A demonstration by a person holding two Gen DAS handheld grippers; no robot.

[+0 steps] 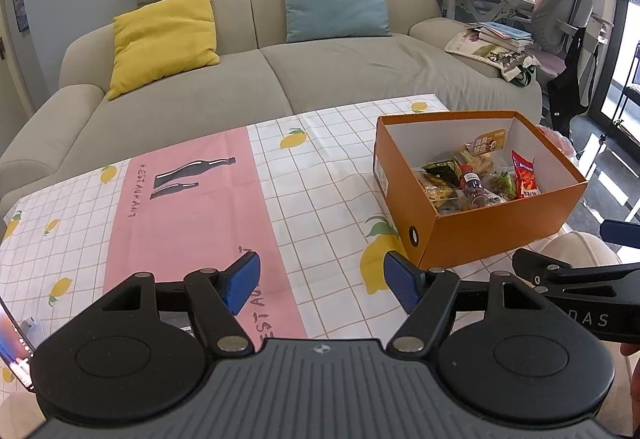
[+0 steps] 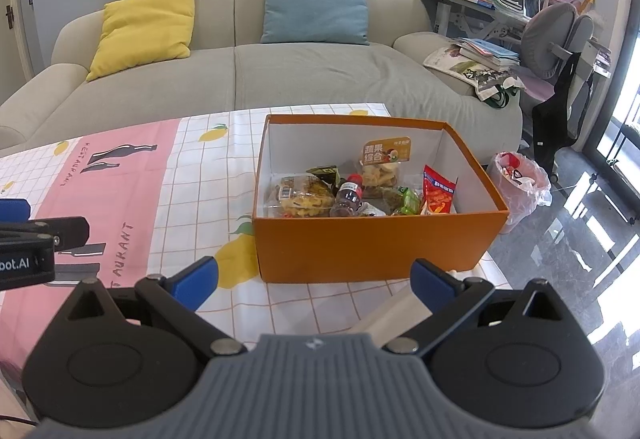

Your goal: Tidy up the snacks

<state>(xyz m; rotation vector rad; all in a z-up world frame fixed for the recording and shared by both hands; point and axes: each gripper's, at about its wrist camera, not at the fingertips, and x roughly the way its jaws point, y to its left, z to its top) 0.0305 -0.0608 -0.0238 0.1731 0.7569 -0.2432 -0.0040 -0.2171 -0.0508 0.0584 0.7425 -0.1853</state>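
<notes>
Several snacks lie heaped in the orange box [image 2: 376, 239] — a red packet [image 2: 438, 191] against its right inner wall, a small dark bottle with a red cap [image 2: 350, 195] near the middle, a clear bag of yellowish pieces [image 2: 302, 197] to the left, and a tall pouch with an orange label [image 2: 384, 163] at the back. We see no snack lying loose on the tabletop [image 1: 320, 167], so we judge the gathering either finished or not yet turned to sorting; the pictures alone do not say which.

Our right hand-held gripper [image 2: 316, 279] hangs just short of the box's near wall, pointed straight at it, its blue fingers [image 2: 198, 281] spread wide with nothing between them. From our left hand-held gripper [image 1: 322, 281] the box sits ahead and off to the right; this one too stands wide open and empty, over the pink stripe and lemon print of the cloth [image 1: 192, 223].

If sorting is meant, the next move falls to the right side — we would need to lift over the near wall and come down onto one item. The bottle looks the easiest grip; the packets crowd each other and may drag a neighbour along.

Beyond the tabletop stand a sofa [image 1: 340, 79] and, past the box on the right, a lined bin [image 2: 520, 183].
</notes>
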